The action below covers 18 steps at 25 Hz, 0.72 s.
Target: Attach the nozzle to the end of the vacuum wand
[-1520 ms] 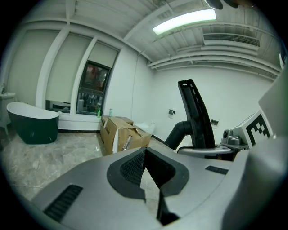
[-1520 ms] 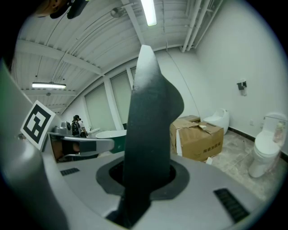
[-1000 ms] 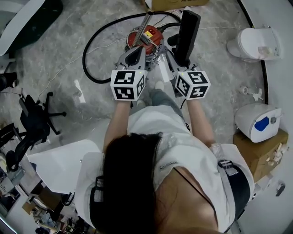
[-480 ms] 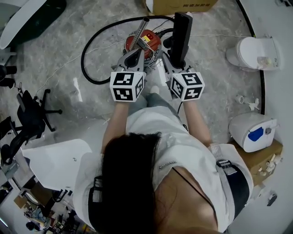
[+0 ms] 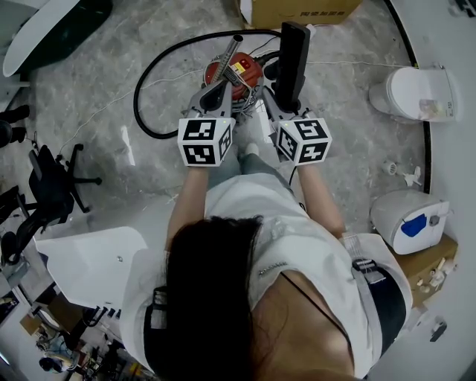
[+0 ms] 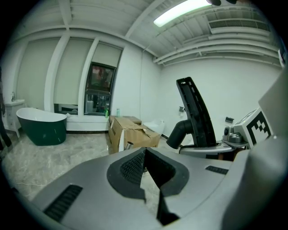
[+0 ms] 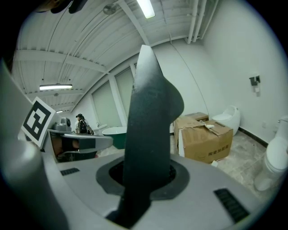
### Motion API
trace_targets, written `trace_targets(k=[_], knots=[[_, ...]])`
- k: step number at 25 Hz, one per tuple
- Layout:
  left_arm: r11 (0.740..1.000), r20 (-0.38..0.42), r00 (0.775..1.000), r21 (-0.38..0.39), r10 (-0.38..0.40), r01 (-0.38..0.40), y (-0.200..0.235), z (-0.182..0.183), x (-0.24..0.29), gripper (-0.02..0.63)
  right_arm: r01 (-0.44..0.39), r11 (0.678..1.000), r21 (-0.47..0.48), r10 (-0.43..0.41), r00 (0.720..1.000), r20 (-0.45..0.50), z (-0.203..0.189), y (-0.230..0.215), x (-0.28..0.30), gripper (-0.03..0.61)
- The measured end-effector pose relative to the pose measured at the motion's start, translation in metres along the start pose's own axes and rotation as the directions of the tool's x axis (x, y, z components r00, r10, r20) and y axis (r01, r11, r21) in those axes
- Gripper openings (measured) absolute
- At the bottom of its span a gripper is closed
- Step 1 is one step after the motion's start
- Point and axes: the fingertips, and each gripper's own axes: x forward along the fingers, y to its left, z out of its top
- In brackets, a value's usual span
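My right gripper (image 5: 274, 95) is shut on the long black nozzle (image 5: 292, 59), which stands up out of its jaws and fills the right gripper view (image 7: 150, 117). In the left gripper view the nozzle (image 6: 196, 114) rises at the right. The thin metal wand (image 5: 233, 49) slants over the red vacuum canister (image 5: 239, 68). My left gripper (image 5: 218, 84) is just below the wand. Its jaws are shut, and nothing shows between its pads (image 6: 130, 168). The wand's open tip (image 6: 128, 144) peeks out just past those pads.
A black hose (image 5: 149, 82) loops on the marble floor left of the canister. A cardboard box (image 5: 297, 9) sits beyond it. A toilet (image 5: 413, 71) and a white and blue appliance (image 5: 405, 219) are at the right. An office chair (image 5: 52, 190) stands at the left.
Both grippers have drifted a little. The right one has carried the nozzle slightly leftward, closer to the wand and the left gripper. Both pairs of jaws have stayed as they were.
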Motion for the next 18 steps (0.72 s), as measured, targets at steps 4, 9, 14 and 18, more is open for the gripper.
trace_targets(k=[4, 9, 14, 18], knots=[[1.0, -0.007, 1.0, 0.001, 0.001, -0.001, 0.002, -0.002, 0.004, 0.0, -0.007, 1.0, 0.012, 0.007, 1.0, 0.001, -0.001, -0.001, 0.004, 0.092], [1.0, -0.011, 1.0, 0.0, 0.001, -0.001, 0.015, -0.003, 0.014, 0.0, -0.004, 1.0, 0.01, 0.004, 1.0, -0.005, -0.001, -0.002, 0.017, 0.092], [1.0, -0.011, 1.0, -0.007, 0.003, -0.003, 0.023, 0.0, 0.026, 0.0, 0.007, 1.0, 0.005, -0.006, 1.0, -0.006, 0.005, -0.009, 0.025, 0.092], [1.0, -0.03, 1.0, 0.004, -0.004, 0.005, 0.036, -0.001, 0.035, 0.0, 0.021, 1.0, 0.003, -0.021, 1.0, -0.005, 0.01, -0.01, 0.038, 0.092]])
